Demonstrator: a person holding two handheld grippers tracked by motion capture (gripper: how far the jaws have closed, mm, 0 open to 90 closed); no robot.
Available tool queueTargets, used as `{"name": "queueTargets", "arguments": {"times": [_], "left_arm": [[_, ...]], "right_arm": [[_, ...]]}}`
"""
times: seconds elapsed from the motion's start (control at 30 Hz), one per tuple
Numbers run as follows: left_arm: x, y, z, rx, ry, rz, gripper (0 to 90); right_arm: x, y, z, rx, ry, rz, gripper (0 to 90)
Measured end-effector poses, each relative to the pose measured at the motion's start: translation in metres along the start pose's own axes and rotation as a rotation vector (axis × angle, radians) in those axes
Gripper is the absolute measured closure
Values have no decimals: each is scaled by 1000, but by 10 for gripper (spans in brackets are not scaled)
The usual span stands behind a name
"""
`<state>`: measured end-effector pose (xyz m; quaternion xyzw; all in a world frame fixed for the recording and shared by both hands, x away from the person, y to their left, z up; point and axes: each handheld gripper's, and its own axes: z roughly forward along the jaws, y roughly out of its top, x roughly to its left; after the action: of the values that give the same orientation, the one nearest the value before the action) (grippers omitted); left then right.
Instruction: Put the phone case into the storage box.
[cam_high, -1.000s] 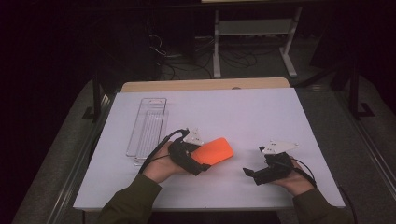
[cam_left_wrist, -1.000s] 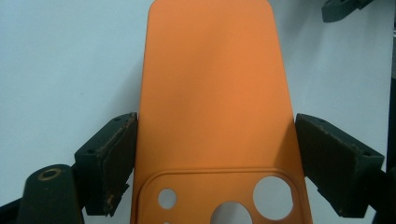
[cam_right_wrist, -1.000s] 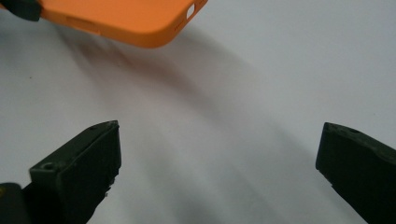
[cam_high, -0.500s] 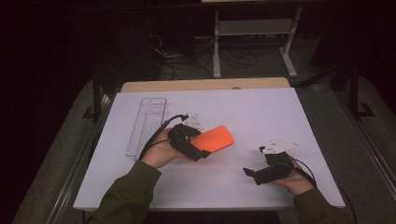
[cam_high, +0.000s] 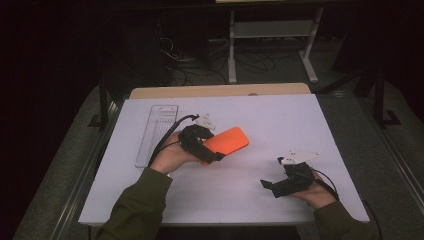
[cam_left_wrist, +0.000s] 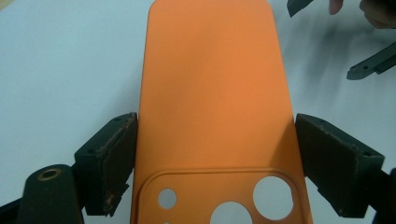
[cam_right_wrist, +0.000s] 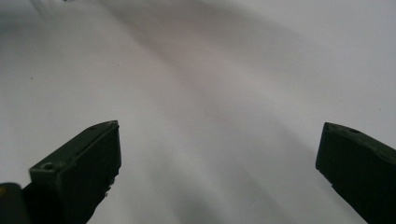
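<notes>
Fingers (cam_left_wrist: 112, 163) of your left gripper (cam_high: 212, 156) press against the two long edges of the orange phone case (cam_left_wrist: 215, 107), so it is clamped across its width. In the left gripper view the case's back faces the camera, with the round camera cut-outs at the near end between the pads and the rest running away from you over the white table (cam_left_wrist: 60, 60). From the high view, your left hand (cam_high: 172, 155) holds that gripper a little left of the table's middle, and the case (cam_high: 227, 141) sticks out from the fingers toward the right and away from you, tilted, with its far end clear of the gripper.

Your right gripper (cam_high: 267, 186) sits nearer you, close to the front right part of the table, in your right hand (cam_high: 315, 192). Its fingers (cam_right_wrist: 84, 163) stand wide apart with nothing between them; the right gripper view shows bare white table (cam_right_wrist: 210, 93) in the gap. The two grippers are well apart from each other.

Farther off, beyond and to the left of your left hand, a clear plastic tray (cam_high: 156, 132) lies lengthwise on the table near the left edge, running away from you. It is apart from the case and from both grippers. Behind the white surface a strip of wooden tabletop (cam_high: 220, 90) shows at the far edge.
</notes>
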<state>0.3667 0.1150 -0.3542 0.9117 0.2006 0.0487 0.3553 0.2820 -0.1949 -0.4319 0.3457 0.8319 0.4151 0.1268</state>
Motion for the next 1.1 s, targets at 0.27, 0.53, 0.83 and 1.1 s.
{"name": "queueTargets", "arguments": {"times": [0.27,0.53,0.83,1.1], "left_arm": [[0,-2,0,8,0,-10,162],[-1,-3,3,-1,-3,-15,162],[-3,-4,8,19,-10,-18,162],[-2,-4,8,28,-10,-15,162]], "right_arm": [[1,0,1,-17,-1,7,0],[0,2,3,-7,-6,25,0],[-1,3,1,-10,-13,60,0],[5,9,6,-15,-31,53,0]]}}
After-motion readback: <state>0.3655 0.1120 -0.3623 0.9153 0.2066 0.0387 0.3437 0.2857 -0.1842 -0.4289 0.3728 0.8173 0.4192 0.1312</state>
